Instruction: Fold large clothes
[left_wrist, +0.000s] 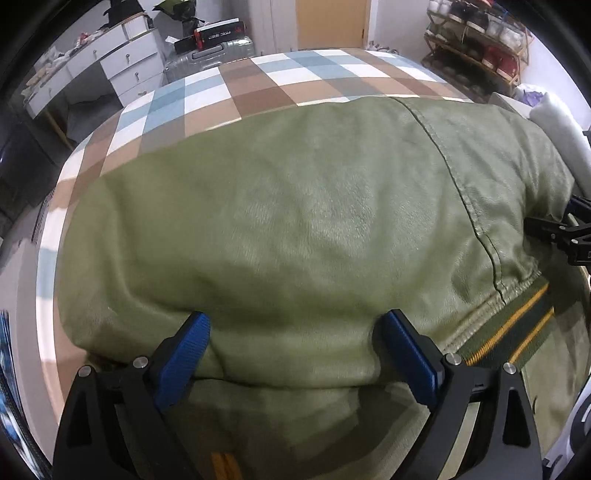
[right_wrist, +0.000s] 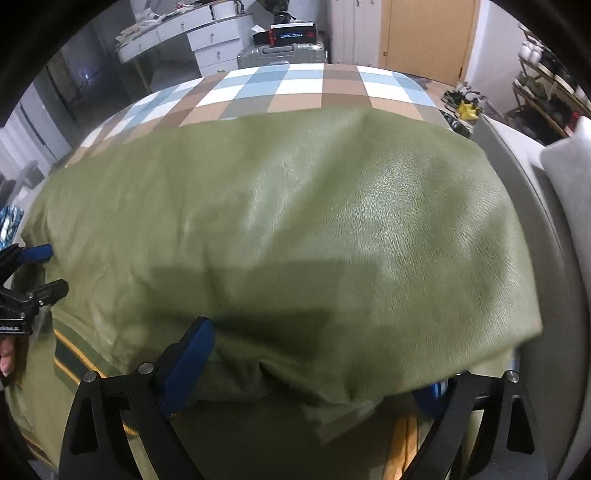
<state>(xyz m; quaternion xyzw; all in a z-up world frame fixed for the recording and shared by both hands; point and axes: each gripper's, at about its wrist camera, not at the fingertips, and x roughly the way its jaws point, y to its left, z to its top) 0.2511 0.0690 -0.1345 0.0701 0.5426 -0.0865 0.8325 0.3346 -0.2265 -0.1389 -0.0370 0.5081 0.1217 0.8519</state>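
Olive-green jacket (left_wrist: 295, 229) lies folded over on the bed (left_wrist: 258, 81), its near edge doubled back on itself, probably mid-fold. Faux-leather surface, fine grain, soft sheen, broad shallow creases; a stitched seam (left_wrist: 461, 184) runs down one side. Ribbed hem band (left_wrist: 517, 325), dark green with yellow stripes, shows at the lower edge.

Left gripper (left_wrist: 295, 350): blue-padded fingers (left_wrist: 184, 354) stand wide apart, straddling the folded edge without pinching it. Right gripper (right_wrist: 314, 373): fingers also wide apart, the fold bulging between them and draping over one pad; no clamping visible. Both look set to press or release the fold rather than carry it.

Bed cover is a flat checked fabric in blue, white and brown. Beyond it: a white dresser (left_wrist: 122, 59), a silver suitcase (right_wrist: 280, 53), a wooden door (right_wrist: 428, 37).
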